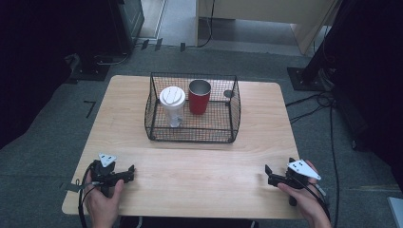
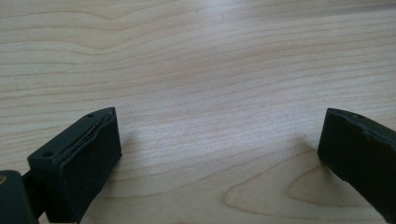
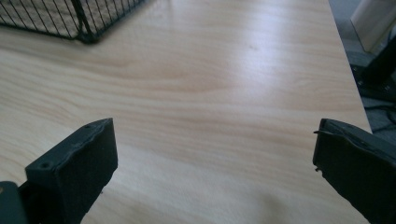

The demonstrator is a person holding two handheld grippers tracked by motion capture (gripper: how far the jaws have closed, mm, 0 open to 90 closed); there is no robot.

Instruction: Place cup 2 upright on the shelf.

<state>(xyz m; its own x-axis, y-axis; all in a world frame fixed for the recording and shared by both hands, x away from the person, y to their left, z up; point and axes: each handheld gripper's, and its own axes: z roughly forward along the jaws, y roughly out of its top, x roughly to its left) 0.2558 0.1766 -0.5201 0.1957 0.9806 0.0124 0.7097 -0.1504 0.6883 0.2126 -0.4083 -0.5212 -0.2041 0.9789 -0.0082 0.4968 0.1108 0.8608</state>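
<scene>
Nearest, at the near left corner of the desk (image 1: 190, 180), the left gripper (image 1: 129, 172) rests low over bare wood, its jaws released and spread wide with nothing between them. At the near right corner the right gripper (image 1: 267, 174) sits the same way, jaws apart and empty; its own view catches the near corner of the wire basket (image 3: 84, 28) up ahead.

Farther off, in the middle of the desk, the wire basket (image 1: 157, 133) holds two cups standing upright side by side: a white lidded cup (image 1: 172, 105) on the left and a red tumbler (image 1: 199, 97) on the right, close together.

The work looks to be at its start, with both cups well apart from the grippers. To do the reach well, I would come in from above the open top, keep the jaws wide, and take one cup around its upper wall without nudging its neighbour or the mesh.
</scene>
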